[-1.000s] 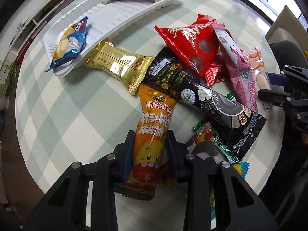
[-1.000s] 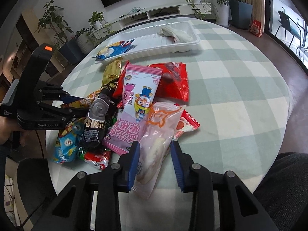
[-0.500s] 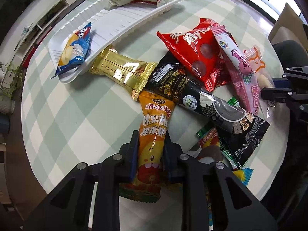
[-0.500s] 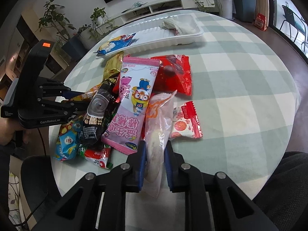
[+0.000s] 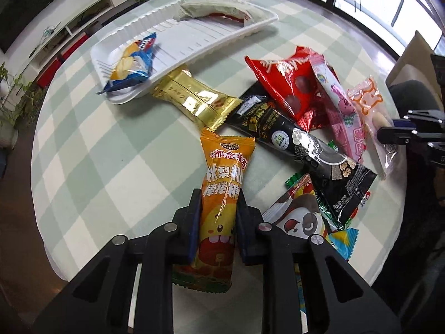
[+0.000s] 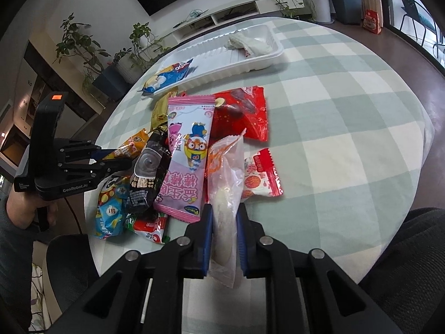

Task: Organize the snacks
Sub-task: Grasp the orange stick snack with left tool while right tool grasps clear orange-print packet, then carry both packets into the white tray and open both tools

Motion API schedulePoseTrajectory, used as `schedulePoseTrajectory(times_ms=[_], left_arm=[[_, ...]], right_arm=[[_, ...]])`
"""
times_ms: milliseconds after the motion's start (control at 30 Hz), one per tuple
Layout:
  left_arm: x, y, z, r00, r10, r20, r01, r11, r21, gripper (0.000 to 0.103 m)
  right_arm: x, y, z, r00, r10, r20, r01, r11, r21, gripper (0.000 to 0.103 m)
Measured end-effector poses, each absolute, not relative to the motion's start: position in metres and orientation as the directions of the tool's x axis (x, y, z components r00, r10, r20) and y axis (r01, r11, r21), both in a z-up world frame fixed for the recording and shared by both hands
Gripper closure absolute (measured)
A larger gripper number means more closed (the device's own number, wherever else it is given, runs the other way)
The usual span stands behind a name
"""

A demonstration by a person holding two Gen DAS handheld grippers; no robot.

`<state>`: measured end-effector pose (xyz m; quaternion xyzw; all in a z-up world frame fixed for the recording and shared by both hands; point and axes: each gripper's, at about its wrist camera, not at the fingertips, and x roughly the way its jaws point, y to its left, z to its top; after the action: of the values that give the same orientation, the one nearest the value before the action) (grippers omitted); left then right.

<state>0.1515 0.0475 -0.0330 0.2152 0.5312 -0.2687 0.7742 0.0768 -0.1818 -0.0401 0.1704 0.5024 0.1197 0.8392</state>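
Over the checked table (image 5: pixel 116 150), the left gripper (image 5: pixel 218 211) clamps the orange packet (image 5: pixel 222 183); the right gripper (image 6: pixel 224 222) clamps the clear packet (image 6: pixel 226 183).

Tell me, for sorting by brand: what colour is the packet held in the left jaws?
Orange packet with a yellow cartoon face; clearest in the left wrist view.

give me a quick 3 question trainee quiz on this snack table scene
1. True or false: the left gripper is shut on the orange packet.
2. What does the right gripper hold? A) pink packet B) clear packet C) red packet
3. How many snacks lie in the white tray?

Key: 1 true. 2 B, the clear packet. 3 two: the blue packet and the white packet.
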Motion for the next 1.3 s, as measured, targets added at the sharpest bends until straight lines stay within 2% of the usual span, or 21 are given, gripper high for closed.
schedulePoseTrajectory(times_ms=[233,500,700,1000,1300], left_arm=[[0.141,0.069,-0.01,0.324,-0.315,-0.892,0.591,0.804,-0.07,0.083],[0.123,0.095,0.027,0.417,-0.525,-0.742,0.486,0.819,-0.306,0.083],[0.143,0.108,0.043,0.474,-0.595,-0.65,0.415,0.801,-0.431,0.083],[0.209,0.1,0.089,0.539,-0.585,-0.606,0.413,0.81,-0.415,0.083],[0.295,0.091,0.125,0.566,-0.541,-0.622,0.399,0.84,-0.368,0.083]], right_arm=[[0.075,-0.191,-0.033,0.488,0.416,-0.767,-0.02,0.884,0.467,0.085],[0.081,-0.217,-0.014,0.544,0.413,-0.73,0.008,0.868,0.497,0.085],[0.095,-0.262,0.008,0.616,0.349,-0.707,0.065,0.871,0.487,0.085],[0.146,-0.31,0.056,0.715,0.255,-0.651,0.081,0.895,0.439,0.085],[0.234,-0.291,0.1,0.756,0.301,-0.581,-0.021,0.899,0.437,0.085]])
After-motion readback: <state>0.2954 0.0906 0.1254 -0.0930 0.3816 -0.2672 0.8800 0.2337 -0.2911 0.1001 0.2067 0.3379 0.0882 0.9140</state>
